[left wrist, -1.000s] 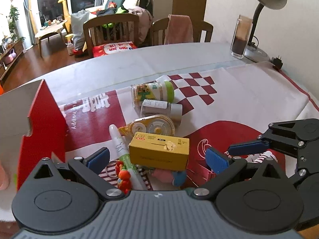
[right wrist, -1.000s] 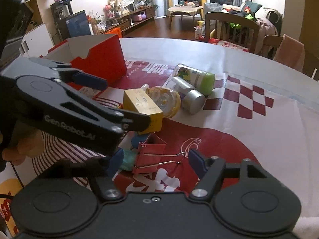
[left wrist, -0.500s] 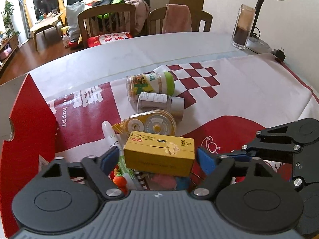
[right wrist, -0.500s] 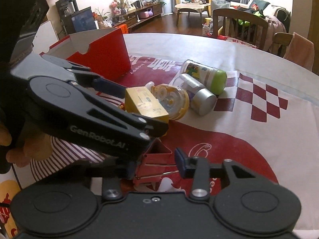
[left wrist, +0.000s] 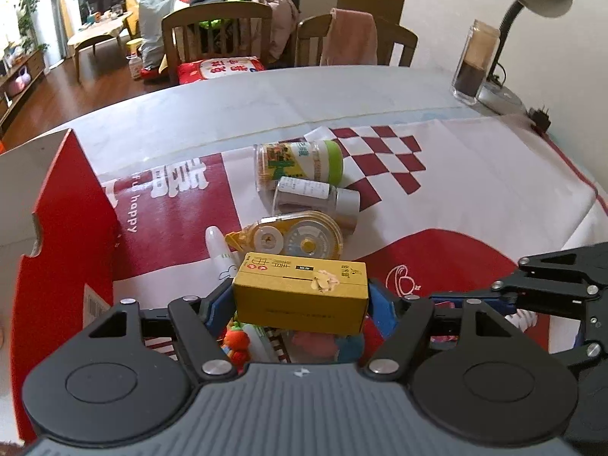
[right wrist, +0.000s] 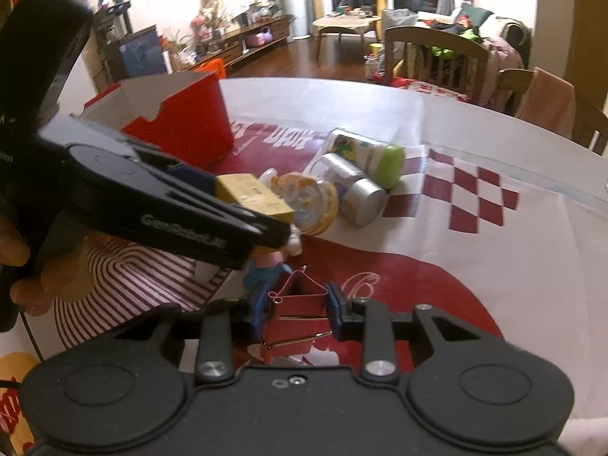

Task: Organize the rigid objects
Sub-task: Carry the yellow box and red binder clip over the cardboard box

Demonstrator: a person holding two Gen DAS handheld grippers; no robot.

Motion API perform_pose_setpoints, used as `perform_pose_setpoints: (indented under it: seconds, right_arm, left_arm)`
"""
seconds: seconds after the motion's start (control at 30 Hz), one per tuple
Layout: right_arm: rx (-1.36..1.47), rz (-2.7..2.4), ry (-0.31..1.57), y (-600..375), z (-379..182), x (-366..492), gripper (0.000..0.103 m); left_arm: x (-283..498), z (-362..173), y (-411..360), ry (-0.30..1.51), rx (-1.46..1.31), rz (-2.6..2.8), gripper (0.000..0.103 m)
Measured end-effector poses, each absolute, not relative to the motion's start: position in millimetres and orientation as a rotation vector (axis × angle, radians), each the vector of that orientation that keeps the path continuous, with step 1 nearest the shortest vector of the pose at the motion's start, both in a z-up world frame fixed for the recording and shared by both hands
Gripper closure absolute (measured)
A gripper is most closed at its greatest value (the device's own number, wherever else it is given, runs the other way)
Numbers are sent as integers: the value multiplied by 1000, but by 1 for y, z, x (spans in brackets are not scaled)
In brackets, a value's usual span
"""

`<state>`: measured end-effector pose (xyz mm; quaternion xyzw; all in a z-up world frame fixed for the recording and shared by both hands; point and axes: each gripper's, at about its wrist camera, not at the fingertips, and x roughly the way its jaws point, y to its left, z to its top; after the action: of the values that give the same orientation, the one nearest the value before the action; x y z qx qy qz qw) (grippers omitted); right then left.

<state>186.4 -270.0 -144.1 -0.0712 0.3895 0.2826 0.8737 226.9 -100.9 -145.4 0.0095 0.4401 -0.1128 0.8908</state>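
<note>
The left gripper [left wrist: 300,300] has just been closing, and its blue pads now press on both ends of a small yellow box [left wrist: 300,296], which it holds clear of the clutter underneath. The right gripper [right wrist: 298,313] has also just been narrowing; its pads now squeeze the two sides of a red binder clip [right wrist: 294,313], whose wire handles stick out. Taking the yellow box as the landmark: a yellow tape dispenser [left wrist: 292,237] lies just behind it on the tablecloth [left wrist: 475,190], with a white pen [left wrist: 220,250] beside that. Farther behind lie a silver-capped bottle [left wrist: 315,201] and a green-capped jar [left wrist: 300,165], both on their sides and touching each other. To the left of the box stands a red cardboard box [left wrist: 64,235] with its top open. Far behind and to the right, a glass jar [left wrist: 475,64] stands next to a desk lamp [left wrist: 532,7].
</note>
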Motion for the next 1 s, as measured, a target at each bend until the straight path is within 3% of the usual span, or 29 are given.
perform_pose_setpoints:
  seconds: [0.47, 1.0]
  right_arm:
    - [-130, 519, 763, -278, -89, 161, 72]
    - [-164, 538, 700, -213, -35, 136, 72]
  left_arm:
    - [197, -102, -83, 856, -30, -231, 31]
    - [159, -47, -19, 784, -76, -225, 31]
